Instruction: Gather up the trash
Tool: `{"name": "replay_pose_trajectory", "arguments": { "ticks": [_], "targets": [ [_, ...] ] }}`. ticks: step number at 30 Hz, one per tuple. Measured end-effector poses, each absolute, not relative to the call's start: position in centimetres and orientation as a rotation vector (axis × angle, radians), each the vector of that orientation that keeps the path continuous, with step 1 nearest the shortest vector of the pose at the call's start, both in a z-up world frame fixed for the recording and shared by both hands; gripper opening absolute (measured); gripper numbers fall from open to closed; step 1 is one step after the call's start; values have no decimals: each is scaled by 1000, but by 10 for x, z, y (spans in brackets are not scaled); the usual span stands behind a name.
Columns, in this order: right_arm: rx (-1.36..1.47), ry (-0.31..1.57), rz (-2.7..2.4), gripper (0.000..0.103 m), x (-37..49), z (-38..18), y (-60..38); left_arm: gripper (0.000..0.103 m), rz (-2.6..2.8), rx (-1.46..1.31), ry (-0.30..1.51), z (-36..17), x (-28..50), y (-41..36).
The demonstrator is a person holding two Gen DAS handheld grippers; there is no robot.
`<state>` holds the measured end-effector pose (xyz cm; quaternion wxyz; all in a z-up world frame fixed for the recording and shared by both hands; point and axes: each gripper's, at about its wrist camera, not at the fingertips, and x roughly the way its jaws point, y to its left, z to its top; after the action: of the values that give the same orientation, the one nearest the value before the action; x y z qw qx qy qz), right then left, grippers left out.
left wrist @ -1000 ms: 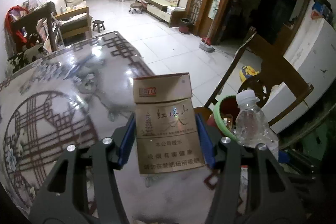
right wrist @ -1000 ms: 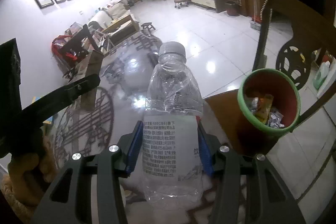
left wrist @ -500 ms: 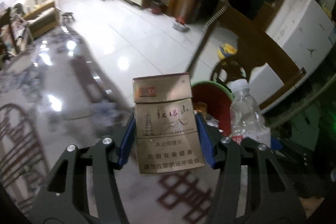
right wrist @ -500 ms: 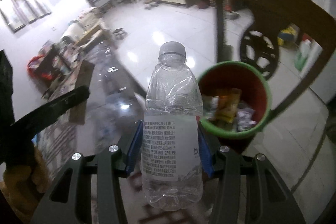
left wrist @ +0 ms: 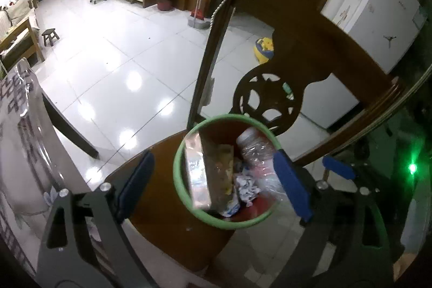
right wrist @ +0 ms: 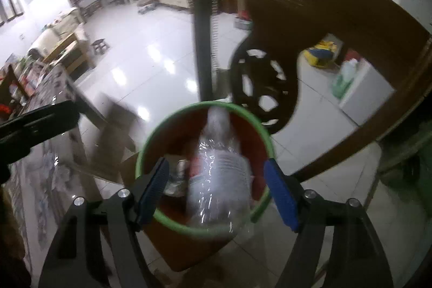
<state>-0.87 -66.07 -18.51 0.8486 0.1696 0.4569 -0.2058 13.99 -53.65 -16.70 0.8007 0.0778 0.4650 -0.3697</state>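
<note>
The wooden chair (left wrist: 302,50) is the biggest thing here, its carved back standing behind the seat. On the seat sits the trash bin (left wrist: 189,209), red w/ a green rim, near the front edge of the seat. Beside it on the left is the table (left wrist: 24,153) w/ a glass top; its corner is just beside the chair.

The left gripper (left wrist: 213,185) hangs over the bin, jaws spread wide, nothing between them. The cigarette box (left wrist: 197,174) lies inside the bin, leaning on the left wall. The right gripper (right wrist: 218,190) is also over the bin w/ jaws apart. The plastic bottle (right wrist: 216,174) is blurred between them, neck pointing down into the bin, not touching either pad as far as I can see; I judge it is dropping in. In the left view the bottle (left wrist: 253,150) shows inside the bin at the right side, next to crumpled paper (left wrist: 247,185).

So, by my judgement, these two pieces are done or nearly done. If more trash is left on the table, I cannot tell; only a small part of it is visible.

Room for moving: both grippers are close together over one rim, so pulling back toward the table looks the free way. The chair back blocks the far side, and the bin could tip if the rim is hit.
</note>
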Motion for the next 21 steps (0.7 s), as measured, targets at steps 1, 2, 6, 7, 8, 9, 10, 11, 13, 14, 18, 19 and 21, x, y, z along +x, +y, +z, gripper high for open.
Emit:
{"name": "replay_pose_trajectory", "arguments": {
  "ticks": [1, 2, 6, 7, 8, 9, 10, 11, 13, 14, 18, 19, 21],
  "targets": [
    [369, 944, -456, 70, -15, -179, -663, 90, -790, 165, 989, -164, 138, -532],
    [369, 920, -477, 70, -22, -170, -662, 93, -781, 168, 975, -159, 136, -528],
    [318, 755, -507, 85, -50, -117, -633, 97, -739, 145, 867, -127, 120, -496],
    [298, 715, -511, 95, -55, -106, -624, 97, -726, 125, 827, -115, 114, -482],
    [277, 674, -510, 96, -61, -94, -613, 97, -709, 106, 784, -103, 108, -468],
    [248, 627, -498, 96, -68, -78, -597, 98, -694, 92, 751, -94, 104, -458],
    [230, 606, -488, 96, -69, -70, -588, 98, -666, 73, 697, -80, 95, -439],
    [209, 580, -474, 96, -72, -60, -574, 98, -649, 63, 661, -71, 90, -428],
    [184, 521, -425, 96, -77, -44, -546, 98, -588, 62, 580, -54, 78, -402],
    [175, 496, -407, 96, -80, -39, -535, 98, -535, 86, 529, -45, 68, -386],
    [126, 348, -308, 96, -87, -20, -476, 98, -413, 97, 441, -23, 46, -328],
    [122, 336, -292, 96, -84, -18, -467, 98, -389, 70, 444, -19, 44, -310],
    [116, 343, -267, 96, -76, -14, -442, 98, -337, 38, 440, -13, 41, -281]
  ]
}}
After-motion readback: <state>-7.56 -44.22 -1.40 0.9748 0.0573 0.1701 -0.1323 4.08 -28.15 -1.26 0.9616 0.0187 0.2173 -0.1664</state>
